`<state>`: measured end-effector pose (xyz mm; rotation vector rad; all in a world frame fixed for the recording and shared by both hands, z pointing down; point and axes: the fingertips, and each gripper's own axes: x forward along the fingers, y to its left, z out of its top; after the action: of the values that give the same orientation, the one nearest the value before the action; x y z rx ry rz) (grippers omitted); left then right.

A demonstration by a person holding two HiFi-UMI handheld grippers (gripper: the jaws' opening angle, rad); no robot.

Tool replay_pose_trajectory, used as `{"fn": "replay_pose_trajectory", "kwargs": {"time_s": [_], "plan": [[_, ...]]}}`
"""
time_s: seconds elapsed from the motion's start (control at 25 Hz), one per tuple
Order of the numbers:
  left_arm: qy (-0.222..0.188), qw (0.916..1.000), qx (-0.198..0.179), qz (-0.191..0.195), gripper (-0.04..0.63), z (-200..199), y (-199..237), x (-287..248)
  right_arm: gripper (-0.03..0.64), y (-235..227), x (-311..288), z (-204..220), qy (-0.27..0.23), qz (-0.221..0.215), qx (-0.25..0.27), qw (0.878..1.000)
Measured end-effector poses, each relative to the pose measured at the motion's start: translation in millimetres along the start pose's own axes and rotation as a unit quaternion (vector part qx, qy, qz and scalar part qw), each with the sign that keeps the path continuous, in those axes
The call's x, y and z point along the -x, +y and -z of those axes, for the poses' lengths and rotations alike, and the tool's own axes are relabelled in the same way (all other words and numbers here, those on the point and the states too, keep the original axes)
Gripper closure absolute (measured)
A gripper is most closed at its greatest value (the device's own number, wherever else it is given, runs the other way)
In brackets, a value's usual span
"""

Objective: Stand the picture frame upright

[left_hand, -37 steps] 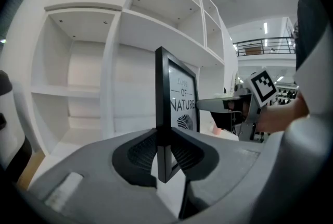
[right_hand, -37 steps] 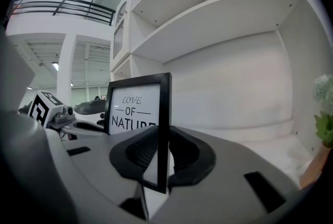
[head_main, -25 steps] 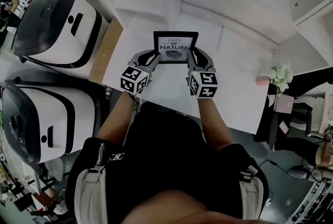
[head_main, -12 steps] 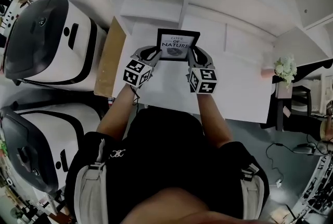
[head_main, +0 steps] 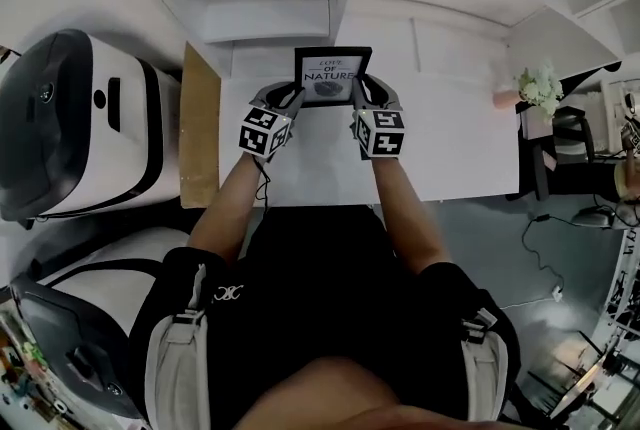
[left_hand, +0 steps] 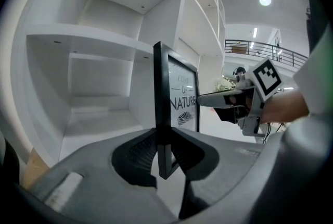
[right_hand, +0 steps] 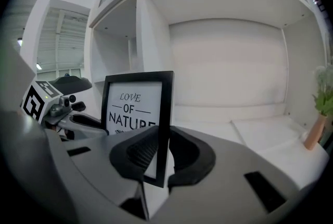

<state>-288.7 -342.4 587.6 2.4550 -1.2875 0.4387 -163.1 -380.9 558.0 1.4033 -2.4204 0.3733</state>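
Two grippers stay clamped on the picture frame: our left gripper on its left edge, our right gripper on its right. Since a second ago we have carried it lower and farther forward. The black frame stands upright, its white print reading "Love of Nature", over the white table. White shelves stand behind and flowers far right.

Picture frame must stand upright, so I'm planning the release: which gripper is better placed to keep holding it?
Right, marginally. The left gripper and right gripper both clamp the picture frame by its side edges, but the flower vase stands on the right, so withdrawing the left one probably risks less.
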Motion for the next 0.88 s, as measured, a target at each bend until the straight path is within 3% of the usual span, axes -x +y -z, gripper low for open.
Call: {"fn": "replay_pose_trajectory", "kwargs": {"time_s": [0.32,0.88], "plan": [[0.017,0.9996,0.017,0.013,0.508,17,12,-27,0.549,-11,-23,15,0.016,0.028,0.014,0.999],[0.053,0.9984,0.008,0.019,0.506,33,25,-50,0.548,-17,-40,33,0.031,0.049,0.010,0.998]]}}
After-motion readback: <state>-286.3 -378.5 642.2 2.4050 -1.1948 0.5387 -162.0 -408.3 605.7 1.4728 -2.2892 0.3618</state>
